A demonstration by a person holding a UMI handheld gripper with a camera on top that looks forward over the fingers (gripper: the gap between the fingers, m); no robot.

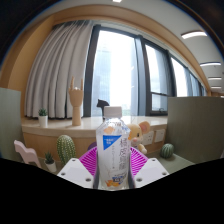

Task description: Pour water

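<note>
A white plastic bottle (112,150) with a blue and orange label and a white cap stands upright between my gripper's (112,168) two magenta pads (90,159). Both pads press against its sides, so the gripper is shut on the bottle. The bottle appears lifted, with the room's windowsill behind it. I see no cup or glass clearly in the view.
Beyond the fingers a windowsill (60,124) carries a wooden hand figure (76,101) and a small potted plant (42,117). A green cactus (66,148) and a pink object (28,153) stand to the left. Another small cactus (168,151) is at the right. Curtains (58,70) hang by the large window.
</note>
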